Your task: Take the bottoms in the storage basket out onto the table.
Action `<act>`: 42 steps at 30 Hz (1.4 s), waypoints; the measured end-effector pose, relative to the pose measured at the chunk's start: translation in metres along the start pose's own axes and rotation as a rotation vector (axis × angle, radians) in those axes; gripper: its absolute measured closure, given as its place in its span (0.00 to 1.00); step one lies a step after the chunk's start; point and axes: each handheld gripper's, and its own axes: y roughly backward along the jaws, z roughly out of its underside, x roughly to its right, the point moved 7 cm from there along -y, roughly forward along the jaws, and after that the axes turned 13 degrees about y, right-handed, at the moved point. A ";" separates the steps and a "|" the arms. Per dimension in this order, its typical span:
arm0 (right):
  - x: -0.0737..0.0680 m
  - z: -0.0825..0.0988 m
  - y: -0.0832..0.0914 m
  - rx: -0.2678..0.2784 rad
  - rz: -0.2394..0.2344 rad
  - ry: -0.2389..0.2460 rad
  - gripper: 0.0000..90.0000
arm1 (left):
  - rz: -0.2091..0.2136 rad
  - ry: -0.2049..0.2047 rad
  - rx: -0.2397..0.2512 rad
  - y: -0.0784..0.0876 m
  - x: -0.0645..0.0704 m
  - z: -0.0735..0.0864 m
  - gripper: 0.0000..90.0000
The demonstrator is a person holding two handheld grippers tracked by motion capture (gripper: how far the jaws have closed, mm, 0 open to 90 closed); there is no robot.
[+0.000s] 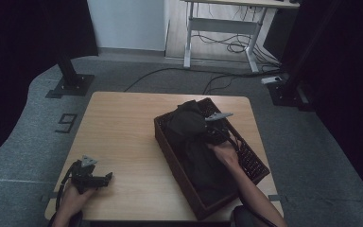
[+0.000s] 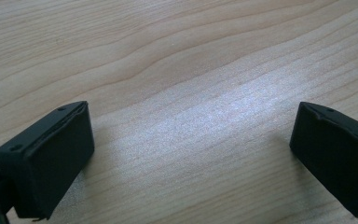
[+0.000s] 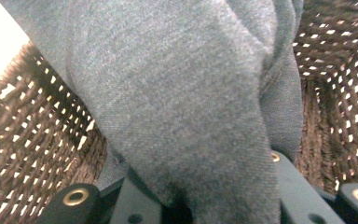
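Left gripper [image 1: 105, 178]: rests near the front left corner of the wooden table [image 1: 123, 137], held in the person's left hand [image 1: 73, 198]. In the left gripper view its jaws stand wide apart over bare wood with nothing between them.

Risk on the left: little. It lies well apart from the basket, so it cannot steady anything from there if the basket shifts.

Wicker basket [image 1: 168, 144]: dark, long and narrow, set at an angle on the right half of the table, its near end close to the front edge.

Dark grey garment [image 1: 194, 142]: lies inside the basket, bunched up high at the far end where the right gripper meets it.

Right gripper [image 1: 203, 130]: inside the basket, in the person's right hand [image 1: 224, 153]. In the right gripper view the grey knit cloth [image 3: 177, 102] drapes down over the jaws and hides the tips, so I cannot tell whether it is clamped on the fabric.

Risk on the right: if the hold is only a thin fold, the cloth could slip free when lifted. The fabric could also snag on the open weave [image 3: 37, 140] and drag the light basket toward the near edge.
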 end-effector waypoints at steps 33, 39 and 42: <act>0.012 -0.043 0.058 0.121 0.016 -0.038 0.82 | 0.000 0.000 -0.001 0.000 0.000 0.000 0.00; 0.014 -0.049 0.069 0.123 0.024 -0.034 0.82 | 0.000 0.000 -0.001 0.000 0.000 0.000 0.00; 0.016 -0.052 0.074 0.128 0.022 -0.038 0.82 | 0.000 0.000 -0.001 0.000 0.000 0.000 0.00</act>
